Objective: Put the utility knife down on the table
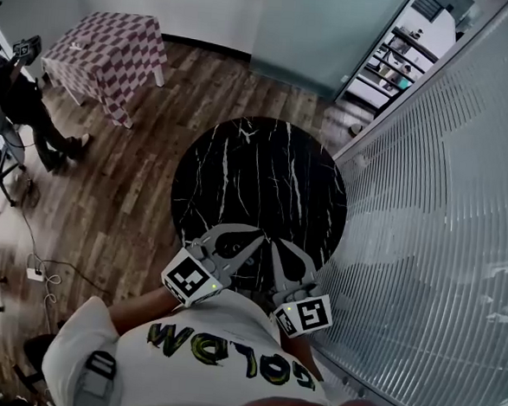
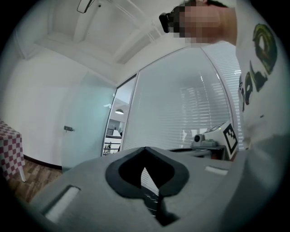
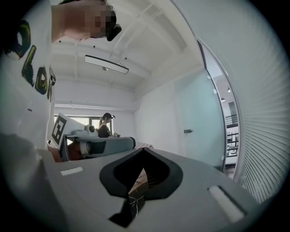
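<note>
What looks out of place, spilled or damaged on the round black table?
Nothing is spilled, askew or damaged. One oddity: no knife shows on the table or in the left claw or right claw, both shut on nothing.

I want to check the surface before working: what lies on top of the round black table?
No object shows on the table's visible marble top. The left gripper and right gripper cover its near edge, so that part cannot be seen.
</note>
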### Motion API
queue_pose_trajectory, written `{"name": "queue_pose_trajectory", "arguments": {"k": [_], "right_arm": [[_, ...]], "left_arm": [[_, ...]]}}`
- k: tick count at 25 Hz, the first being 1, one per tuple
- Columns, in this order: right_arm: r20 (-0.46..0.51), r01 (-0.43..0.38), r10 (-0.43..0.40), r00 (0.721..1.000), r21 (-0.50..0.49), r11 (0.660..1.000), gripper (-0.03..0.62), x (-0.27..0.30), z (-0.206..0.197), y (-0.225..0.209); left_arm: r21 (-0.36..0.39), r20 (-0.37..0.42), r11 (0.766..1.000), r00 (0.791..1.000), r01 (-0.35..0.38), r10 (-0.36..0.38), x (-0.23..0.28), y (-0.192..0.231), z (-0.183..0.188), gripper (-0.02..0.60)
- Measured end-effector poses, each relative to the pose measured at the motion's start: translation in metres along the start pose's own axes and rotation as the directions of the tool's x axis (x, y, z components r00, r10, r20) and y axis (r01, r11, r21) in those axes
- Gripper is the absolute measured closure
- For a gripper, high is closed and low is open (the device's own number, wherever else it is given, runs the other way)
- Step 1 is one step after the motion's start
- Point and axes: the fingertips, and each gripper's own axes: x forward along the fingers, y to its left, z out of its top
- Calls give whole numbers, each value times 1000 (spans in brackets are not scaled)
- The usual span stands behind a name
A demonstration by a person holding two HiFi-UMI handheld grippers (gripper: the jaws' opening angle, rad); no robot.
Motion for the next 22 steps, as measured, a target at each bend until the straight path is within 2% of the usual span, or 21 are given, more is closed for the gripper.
{"name": "queue_pose_trajectory", "arguments": {"k": [22], "right_arm": [[22,-4,4,1000,-12,1000,594,-5,8,8]], "left_arm": [[5,-21,1000,1000,0,0,-2,-9,-5,578]]}}
